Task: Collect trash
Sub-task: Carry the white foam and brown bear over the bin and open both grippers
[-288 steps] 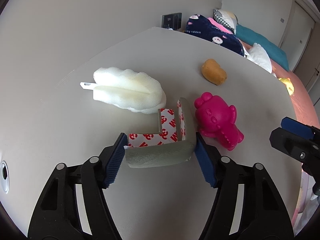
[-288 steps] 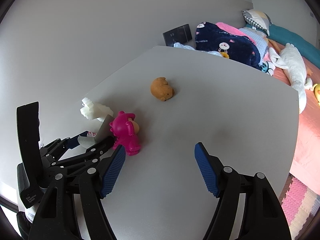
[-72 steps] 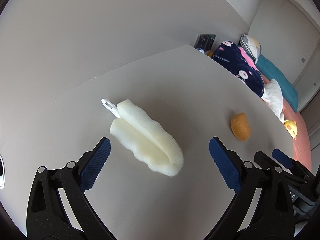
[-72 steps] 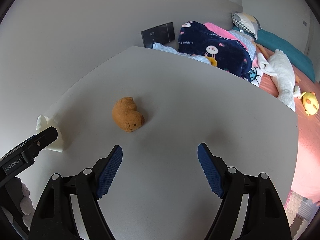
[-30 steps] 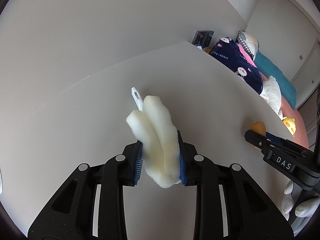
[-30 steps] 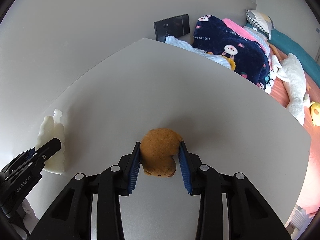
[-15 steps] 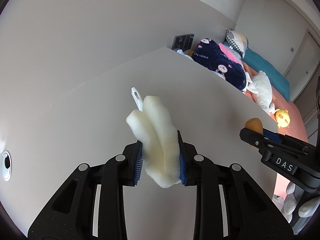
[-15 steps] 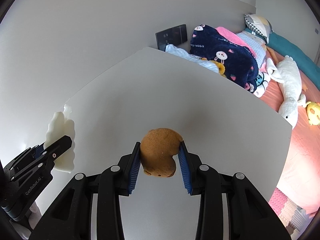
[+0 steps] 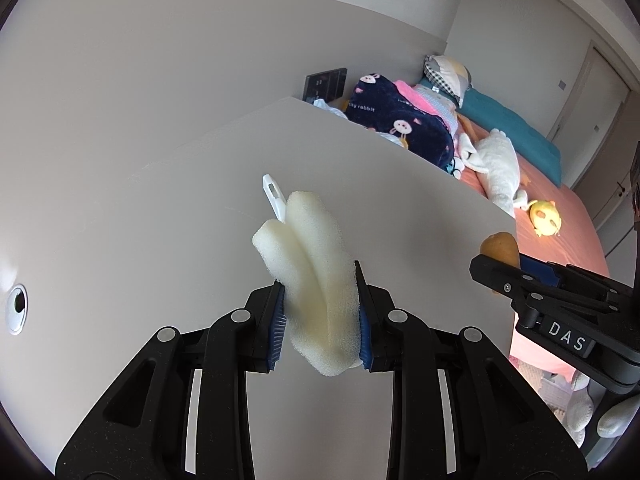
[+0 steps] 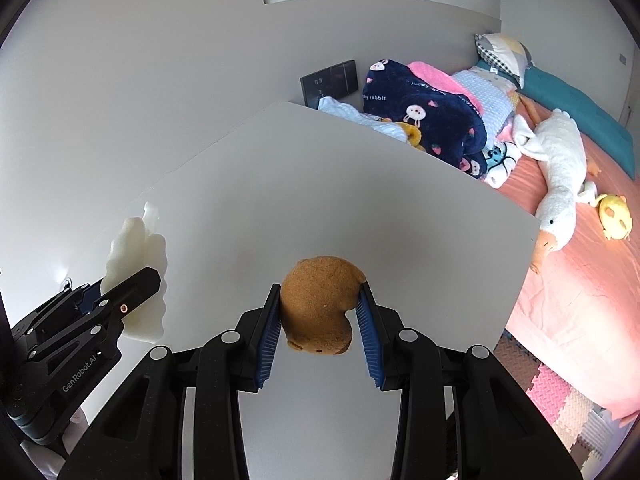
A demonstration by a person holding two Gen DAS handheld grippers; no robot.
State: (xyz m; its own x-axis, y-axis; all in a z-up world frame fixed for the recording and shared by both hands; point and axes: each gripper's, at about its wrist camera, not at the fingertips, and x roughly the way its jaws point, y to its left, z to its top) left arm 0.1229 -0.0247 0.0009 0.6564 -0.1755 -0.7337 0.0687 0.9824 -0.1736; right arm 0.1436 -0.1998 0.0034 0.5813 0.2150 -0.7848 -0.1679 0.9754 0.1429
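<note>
Above the tabletop (image 9: 400,184), the left gripper (image 9: 320,320) clamps the sponge (image 9: 316,280), its long axis pointing away from the fingers; the right gripper (image 10: 318,320) pinches the brown toy (image 10: 320,308).

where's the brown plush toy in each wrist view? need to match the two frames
Left wrist: brown plush toy at the right edge, only its top showing above the right gripper.
Right wrist: centre, low in the picture, clamped between the blue pads of the right gripper, above the table.
Shared landmark: the navy rabbit blanket beyond the table's far edge, upper right of centre in both views.
</note>
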